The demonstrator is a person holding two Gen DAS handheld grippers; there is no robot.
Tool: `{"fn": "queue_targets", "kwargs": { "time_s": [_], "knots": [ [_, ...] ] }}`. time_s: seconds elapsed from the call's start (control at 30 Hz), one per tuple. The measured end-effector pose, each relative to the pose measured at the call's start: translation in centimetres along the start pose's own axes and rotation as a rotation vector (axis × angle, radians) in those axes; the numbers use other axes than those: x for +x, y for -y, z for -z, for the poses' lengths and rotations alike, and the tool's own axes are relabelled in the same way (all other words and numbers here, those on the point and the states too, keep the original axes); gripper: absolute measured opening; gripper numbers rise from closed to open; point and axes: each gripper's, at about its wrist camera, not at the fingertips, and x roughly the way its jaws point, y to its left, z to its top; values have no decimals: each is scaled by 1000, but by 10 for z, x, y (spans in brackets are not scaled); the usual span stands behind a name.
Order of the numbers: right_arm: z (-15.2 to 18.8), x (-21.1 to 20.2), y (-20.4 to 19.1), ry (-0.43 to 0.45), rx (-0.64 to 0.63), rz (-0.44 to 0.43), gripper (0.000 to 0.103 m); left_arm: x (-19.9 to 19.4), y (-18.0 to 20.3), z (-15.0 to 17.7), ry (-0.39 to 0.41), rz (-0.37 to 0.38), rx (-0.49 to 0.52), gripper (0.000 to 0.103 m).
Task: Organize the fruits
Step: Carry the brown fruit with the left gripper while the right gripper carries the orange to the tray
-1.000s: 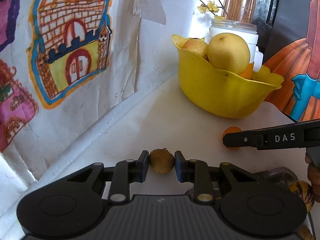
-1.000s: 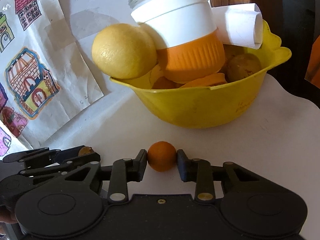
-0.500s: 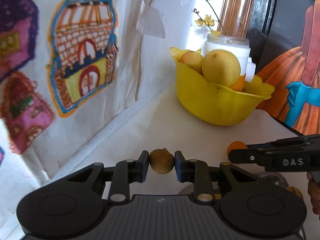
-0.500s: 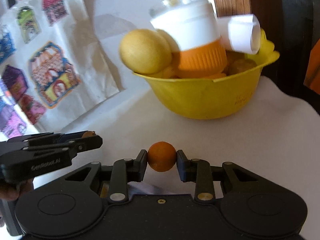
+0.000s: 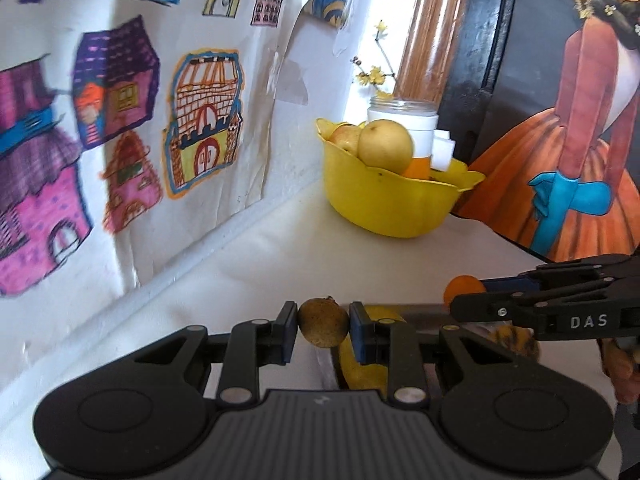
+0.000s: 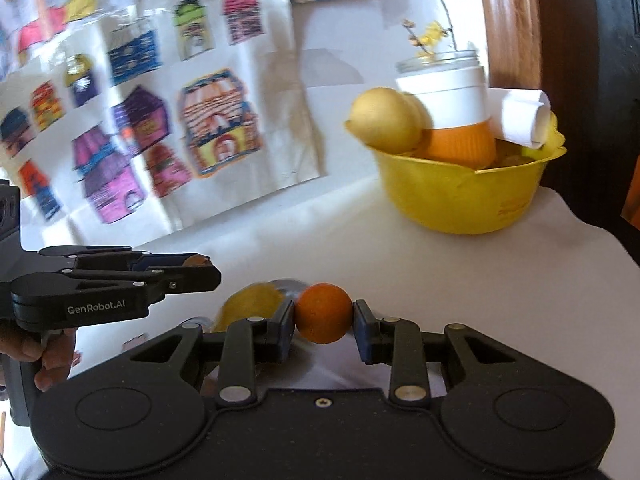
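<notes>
Yellow bowl (image 5: 384, 204) sits at the far end of the white tabletop (image 5: 280, 256), close to the wall of house drawings (image 5: 152, 120). In the bowl: a large yellow pear (image 5: 385, 145) piled at the left rim, a paler fruit (image 5: 344, 136) behind it, a white-and-orange cup (image 6: 456, 120) standing upright, and a rolled white paper (image 6: 520, 118) leaning at the right rim; brownish fruit low inside is only partly visible. A glass jar (image 6: 438, 59) with yellow-flowered twigs stands behind the bowl. Left tool (image 5: 323, 323) is clamped on a small brown round fruit (image 5: 323, 323), held between its two blue-padded jaws, well short of the bowl and above the near tabletop. Right tool (image 6: 323, 319) grips a small orange fruit (image 6: 323, 319) the same way, level with the left tool and to its right. Below the tools, near edge: a yellow fruit (image 5: 366, 360) and a striped yellow-brown fruit (image 5: 516, 340) lie on a grey metal tray (image 5: 420, 312), mostly hidden.
</notes>
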Motion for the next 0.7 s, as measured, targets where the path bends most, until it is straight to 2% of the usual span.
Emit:
{"fn": "queue_targets", "kwargs": {
  "time_s": [0.23, 0.4, 0.7],
  "knots": [
    [21, -13, -19, -4, -58, -18, 33, -38, 20, 26, 43, 29, 49, 30],
    [30, -20, -28, -27, -110, 2, 33, -60, 27, 50, 19, 50, 73, 30],
    [41, -20, -31, -59, -93, 16, 33, -73, 30, 80, -32, 80, 109, 30]
  ]
}}
